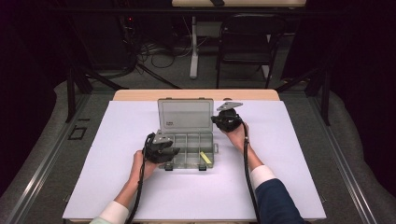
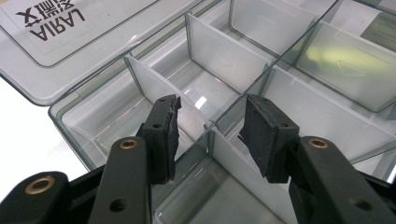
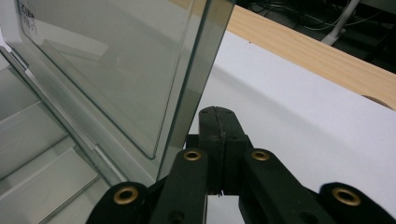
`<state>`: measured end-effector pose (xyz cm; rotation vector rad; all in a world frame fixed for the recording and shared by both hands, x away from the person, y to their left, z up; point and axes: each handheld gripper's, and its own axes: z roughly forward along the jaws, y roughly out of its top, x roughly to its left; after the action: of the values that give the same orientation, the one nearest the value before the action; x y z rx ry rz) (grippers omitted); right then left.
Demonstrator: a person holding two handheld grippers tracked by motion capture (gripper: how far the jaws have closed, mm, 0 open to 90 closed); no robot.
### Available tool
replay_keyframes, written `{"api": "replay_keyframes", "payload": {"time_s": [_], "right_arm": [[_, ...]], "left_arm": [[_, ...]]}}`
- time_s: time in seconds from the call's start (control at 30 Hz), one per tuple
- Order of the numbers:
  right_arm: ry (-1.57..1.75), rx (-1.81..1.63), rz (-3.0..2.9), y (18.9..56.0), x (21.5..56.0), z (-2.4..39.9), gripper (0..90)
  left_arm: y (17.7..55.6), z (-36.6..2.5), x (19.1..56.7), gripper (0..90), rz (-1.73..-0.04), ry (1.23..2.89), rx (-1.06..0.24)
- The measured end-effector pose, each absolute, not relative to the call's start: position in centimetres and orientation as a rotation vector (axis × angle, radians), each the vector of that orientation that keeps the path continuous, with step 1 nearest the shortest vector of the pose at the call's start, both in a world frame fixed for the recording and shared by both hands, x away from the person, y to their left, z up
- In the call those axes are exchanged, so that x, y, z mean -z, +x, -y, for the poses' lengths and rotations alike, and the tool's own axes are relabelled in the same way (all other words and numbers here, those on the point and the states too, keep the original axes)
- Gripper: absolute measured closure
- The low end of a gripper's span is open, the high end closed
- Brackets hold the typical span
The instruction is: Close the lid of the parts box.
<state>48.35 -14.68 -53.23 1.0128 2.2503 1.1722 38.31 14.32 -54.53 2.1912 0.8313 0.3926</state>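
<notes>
High view: we keep the closed right gripper (image 1: 227,122) beside the upright lid (image 1: 185,114) to prop it, while the spread left gripper (image 1: 164,154) hovers over the box (image 1: 187,150) mid-table, straddling a divider (image 2: 236,161).

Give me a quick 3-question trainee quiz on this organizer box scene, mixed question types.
1. True or false: the lid of the organizer box stands open.
2. Multiple choice: the left gripper has its fingers
A. pressed together
B. apart over a divider of the box
C. clamped on the lid
3. Short answer: what colour is the small item lying in the box's near right compartment, in the high view?

Key:
1. True.
2. B.
3. Yellow.

For reference, the right gripper sits beside the lid's edge with its fingers shut together, holding nothing.
</notes>
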Motion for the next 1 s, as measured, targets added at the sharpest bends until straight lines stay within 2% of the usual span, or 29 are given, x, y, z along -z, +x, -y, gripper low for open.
{"api": "replay_keyframes", "payload": {"time_s": [1.0], "right_arm": [[0.97, -1.224, -2.237, 47.66, 53.0, 14.89, 90.0]], "left_arm": [[38.36, -14.29, 54.49, 53.0, -0.867, 2.174, -0.38]]}}
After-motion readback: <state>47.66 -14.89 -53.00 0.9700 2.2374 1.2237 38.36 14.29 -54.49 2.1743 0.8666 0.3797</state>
